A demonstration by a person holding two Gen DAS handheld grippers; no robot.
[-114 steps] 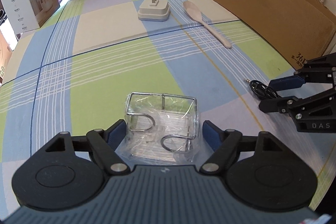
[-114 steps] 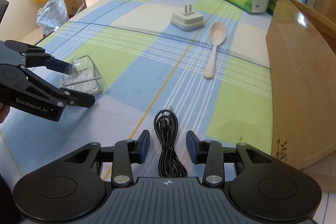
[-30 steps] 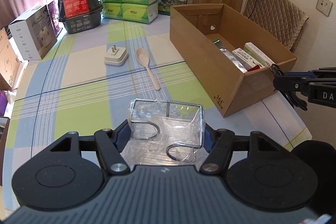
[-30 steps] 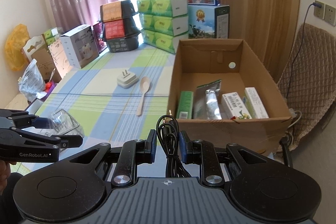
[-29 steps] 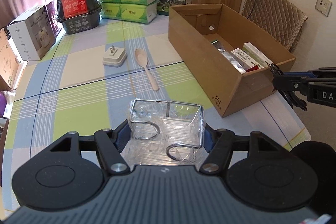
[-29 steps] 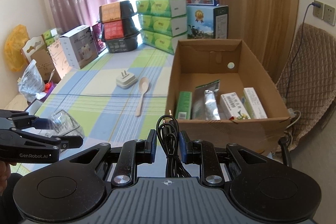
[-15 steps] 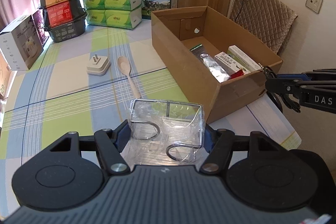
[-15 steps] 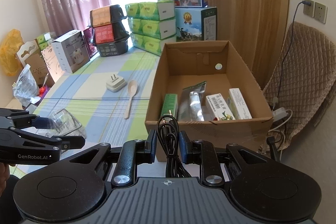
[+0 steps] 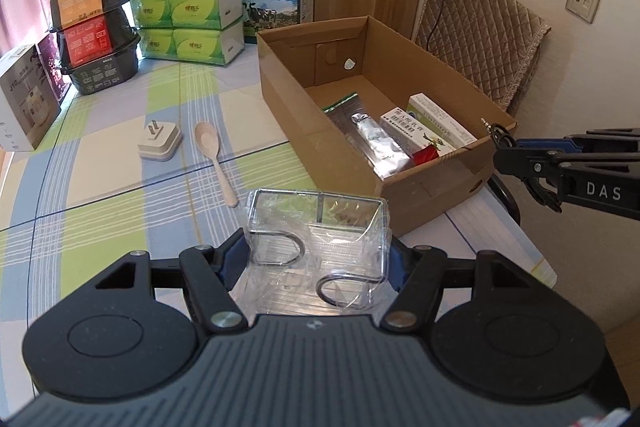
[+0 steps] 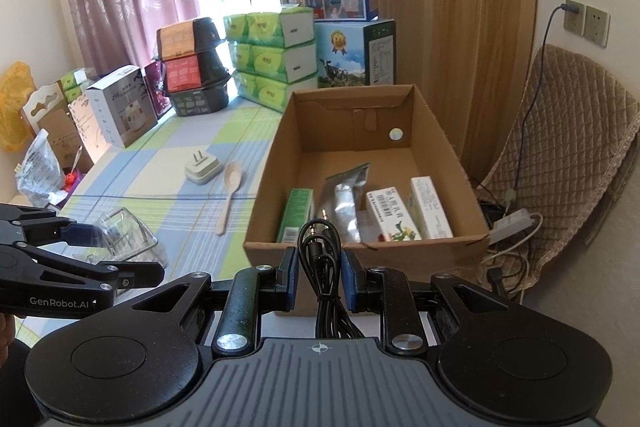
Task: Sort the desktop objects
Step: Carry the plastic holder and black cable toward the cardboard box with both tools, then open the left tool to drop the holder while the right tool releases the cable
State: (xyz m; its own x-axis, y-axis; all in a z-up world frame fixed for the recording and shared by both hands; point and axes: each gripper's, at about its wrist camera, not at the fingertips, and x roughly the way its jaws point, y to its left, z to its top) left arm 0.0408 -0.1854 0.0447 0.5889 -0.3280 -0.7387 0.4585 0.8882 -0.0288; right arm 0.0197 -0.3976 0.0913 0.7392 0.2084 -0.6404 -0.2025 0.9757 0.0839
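A table under a blue, green and white plaid cloth [image 9: 120,183] carries an open cardboard box [image 10: 280,163] on its right side. Inside the box lie a green carton [image 10: 295,213], a silver foil pouch [image 10: 347,205] and two white medicine cartons [image 10: 390,215], side by side on the floor of the box. On the cloth left of the box sit a white plug adapter [image 9: 160,141] and, just beside it, a pale spoon [image 9: 216,157].

The left gripper [image 9: 316,261] is raised above the table's near edge, its jaws spread wide and pressed against both sides of a wire rack wrapped in clear plastic [image 9: 318,231], which it holds clear of the cloth.

The right gripper [image 10: 319,281] is up in front of the box's near wall, jaws nearly together and pinching a coiled black audio cable [image 10: 320,255], whose plug tips point toward the box.
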